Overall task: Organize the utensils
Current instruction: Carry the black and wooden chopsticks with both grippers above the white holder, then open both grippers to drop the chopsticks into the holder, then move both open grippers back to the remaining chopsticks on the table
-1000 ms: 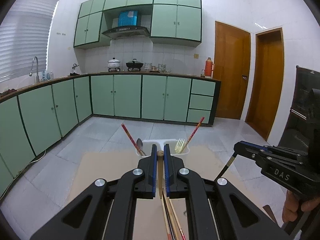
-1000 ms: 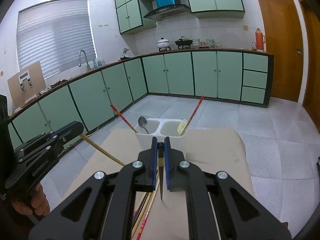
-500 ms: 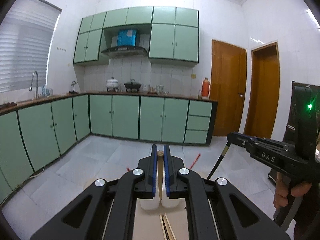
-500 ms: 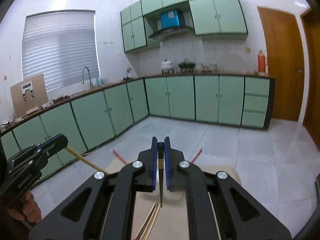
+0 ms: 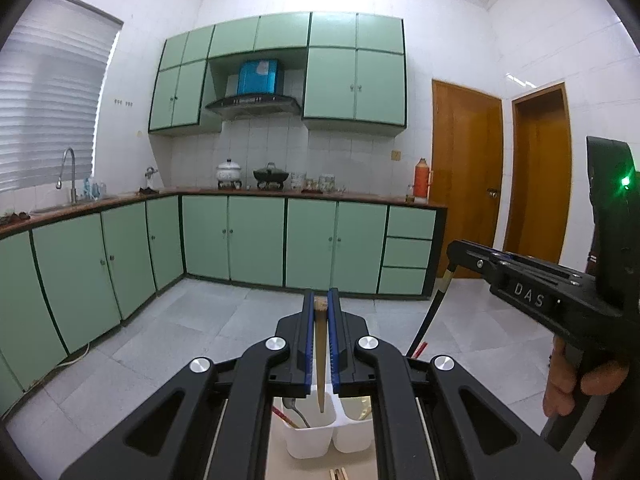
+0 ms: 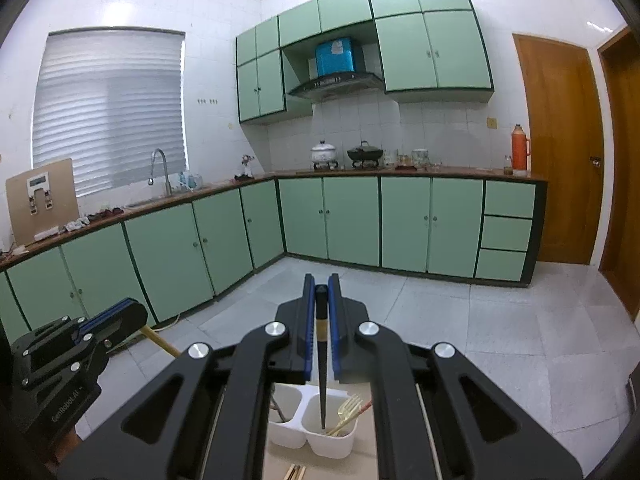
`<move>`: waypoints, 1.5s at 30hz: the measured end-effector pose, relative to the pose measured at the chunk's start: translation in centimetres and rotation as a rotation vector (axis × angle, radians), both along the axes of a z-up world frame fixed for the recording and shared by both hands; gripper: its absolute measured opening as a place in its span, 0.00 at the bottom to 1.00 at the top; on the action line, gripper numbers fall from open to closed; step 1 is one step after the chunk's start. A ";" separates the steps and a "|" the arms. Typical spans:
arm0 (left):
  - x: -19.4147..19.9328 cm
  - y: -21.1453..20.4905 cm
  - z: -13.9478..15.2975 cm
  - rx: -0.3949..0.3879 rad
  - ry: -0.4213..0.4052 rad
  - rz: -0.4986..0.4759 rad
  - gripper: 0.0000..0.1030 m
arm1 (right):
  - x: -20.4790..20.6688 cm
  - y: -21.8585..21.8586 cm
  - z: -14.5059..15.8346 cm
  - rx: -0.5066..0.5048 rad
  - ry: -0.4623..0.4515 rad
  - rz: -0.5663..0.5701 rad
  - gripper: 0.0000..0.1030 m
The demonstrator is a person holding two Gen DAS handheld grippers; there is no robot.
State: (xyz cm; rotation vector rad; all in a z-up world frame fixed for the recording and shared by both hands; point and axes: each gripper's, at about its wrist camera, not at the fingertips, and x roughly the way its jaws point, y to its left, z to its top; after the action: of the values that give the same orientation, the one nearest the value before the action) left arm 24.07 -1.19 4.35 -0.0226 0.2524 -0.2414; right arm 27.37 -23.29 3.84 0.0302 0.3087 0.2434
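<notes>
Left hand-held gripper is clamped narrow on a pale wooden chopstick, which hangs tip-down between the blue pads above the white two-compartment holder. Its tip sits over the holder's left compartment as that camera sees it, where a metal spoon and a red chopstick already lean. The right hand-held gripper is likewise closed tight, on a dark chopstick with a pale band near its top; this one points down with its tip inside or just over the holder's right compartment, next to a pale fork and another red-tipped stick. The holder stands on the tan bench, and a few loose chopsticks lie on the bench on the near side of the holder. Each camera also catches the other gripper off to the side of the holder, with its chopstick slanting down from the jaws, and a person's hand wrapped around the grip. Beyond the holder lie a pale tiled floor and green kitchen cabinets
</notes>
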 end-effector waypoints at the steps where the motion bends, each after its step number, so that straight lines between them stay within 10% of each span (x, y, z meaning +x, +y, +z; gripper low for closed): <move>1: 0.5 -0.1 -0.5 -0.001 0.008 0.000 0.06 | 0.5 0.0 -0.5 0.000 0.005 -0.001 0.05; 15: 5.5 -0.6 -7.5 0.013 0.181 -0.011 0.06 | 3.1 0.6 -7.9 0.000 0.176 0.022 0.08; 37: -6.6 2.2 -7.4 -0.016 0.085 0.028 0.70 | -12.1 -3.9 -9.1 0.093 -0.030 -0.099 0.87; 45: -10.0 2.2 -11.9 0.018 0.172 0.035 0.81 | -15.7 -3.2 -13.7 0.096 0.055 -0.121 0.93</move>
State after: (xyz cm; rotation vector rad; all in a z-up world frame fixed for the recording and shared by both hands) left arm 14.03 1.05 -7.53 -0.0305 0.4249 -0.2022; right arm 11.67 -26.45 -9.85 0.1502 0.3487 0.1372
